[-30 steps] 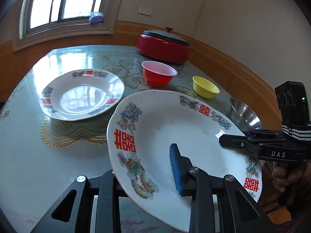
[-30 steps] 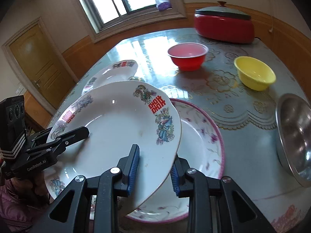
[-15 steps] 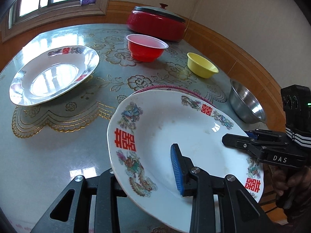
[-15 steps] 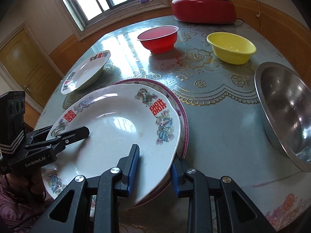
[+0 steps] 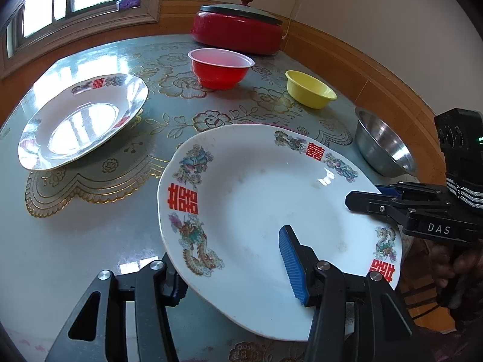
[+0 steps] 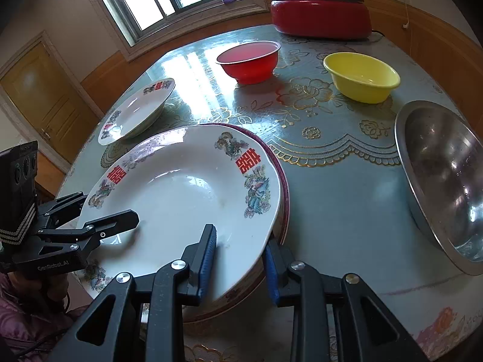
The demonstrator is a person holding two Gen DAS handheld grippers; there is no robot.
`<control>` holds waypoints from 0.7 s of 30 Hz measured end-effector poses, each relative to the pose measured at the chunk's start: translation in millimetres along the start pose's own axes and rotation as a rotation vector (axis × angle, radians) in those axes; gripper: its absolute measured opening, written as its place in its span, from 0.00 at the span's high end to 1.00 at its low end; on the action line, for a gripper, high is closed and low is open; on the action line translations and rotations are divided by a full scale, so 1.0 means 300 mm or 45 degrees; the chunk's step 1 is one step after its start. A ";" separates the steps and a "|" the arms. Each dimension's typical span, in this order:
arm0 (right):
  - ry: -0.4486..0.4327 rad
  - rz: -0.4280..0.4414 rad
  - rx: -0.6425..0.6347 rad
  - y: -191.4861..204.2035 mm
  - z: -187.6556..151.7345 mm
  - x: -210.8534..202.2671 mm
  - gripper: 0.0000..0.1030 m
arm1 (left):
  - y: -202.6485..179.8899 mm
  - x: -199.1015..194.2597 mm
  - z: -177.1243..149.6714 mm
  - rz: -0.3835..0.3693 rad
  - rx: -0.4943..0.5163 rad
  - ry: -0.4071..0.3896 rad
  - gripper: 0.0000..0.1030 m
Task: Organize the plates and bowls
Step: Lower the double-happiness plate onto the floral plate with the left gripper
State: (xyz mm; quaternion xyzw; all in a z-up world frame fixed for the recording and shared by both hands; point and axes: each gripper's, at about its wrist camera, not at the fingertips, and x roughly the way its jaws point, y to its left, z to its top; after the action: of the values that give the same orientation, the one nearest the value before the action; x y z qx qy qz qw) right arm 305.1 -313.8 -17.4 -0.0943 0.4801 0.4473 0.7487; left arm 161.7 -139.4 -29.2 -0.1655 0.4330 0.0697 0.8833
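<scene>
The large white plate (image 6: 181, 193) with red characters and dragons sits nested on a purple-rimmed plate (image 6: 285, 187) near the desk's (image 6: 332, 181) front edge, a sensible base for a stack. The left gripper (image 5: 235, 271) straddles its near rim; its jaws have just been opening and no longer pinch, apparently letting go. The right gripper (image 6: 240, 259) is clamped on the opposite rim, steadying it. A matching plate (image 5: 81, 120), a red bowl (image 5: 220, 68), yellow bowl (image 5: 311, 89) and steel bowl (image 5: 382, 146) sit apart, unsorted.
</scene>
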 end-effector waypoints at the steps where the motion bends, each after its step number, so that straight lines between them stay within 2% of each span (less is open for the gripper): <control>1: 0.001 -0.002 -0.004 0.001 -0.001 -0.003 0.72 | -0.001 -0.003 -0.002 -0.001 0.003 0.003 0.48; 11: -0.001 -0.024 -0.010 0.007 -0.009 -0.038 0.71 | -0.013 -0.020 -0.020 -0.025 0.030 0.026 0.46; 14: 0.006 -0.087 -0.025 0.010 -0.016 -0.046 0.71 | -0.018 -0.026 -0.027 -0.028 0.046 0.031 0.46; 19: 0.003 -0.086 0.009 -0.008 -0.026 -0.048 0.70 | -0.026 -0.028 -0.032 -0.032 0.062 0.032 0.46; 21: 0.018 -0.126 0.002 -0.008 -0.031 -0.038 0.69 | -0.028 -0.031 -0.034 -0.037 0.064 0.031 0.46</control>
State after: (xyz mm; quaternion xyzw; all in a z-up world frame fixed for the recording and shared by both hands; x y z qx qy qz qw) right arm 299.3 -327.2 -13.7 -0.1205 0.4803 0.4087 0.7666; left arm 150.5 -150.6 -25.8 -0.1503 0.4429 0.0440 0.8828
